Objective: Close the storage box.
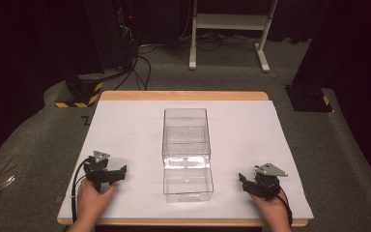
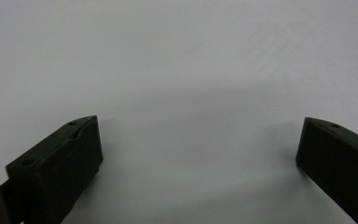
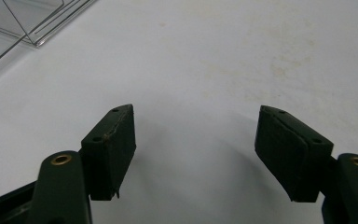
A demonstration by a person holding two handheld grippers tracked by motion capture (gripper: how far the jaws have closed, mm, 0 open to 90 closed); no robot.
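A clear plastic box (image 1: 186, 154) stands in the middle of the white table cover (image 1: 251, 125), long side running front to back. My left gripper (image 1: 118, 174) rests near the front left of the cover, held by a hand, its jaws pointing toward the box. In the left gripper view the left gripper (image 2: 200, 126) stands wide open over bare white surface. My right gripper (image 1: 244, 182) sits at the front right, also held by a hand. In the right gripper view the right gripper (image 3: 196, 114) has its jaws apart with nothing between them, and a corner of the clear box (image 3: 28, 23) shows at the upper left.
The table's wooden edge (image 1: 183, 95) shows along the back. On the floor beyond stand a white desk frame (image 1: 232, 21), a black-and-yellow striped base (image 1: 79, 94) at the left and a dark base (image 1: 309, 99) at the right.
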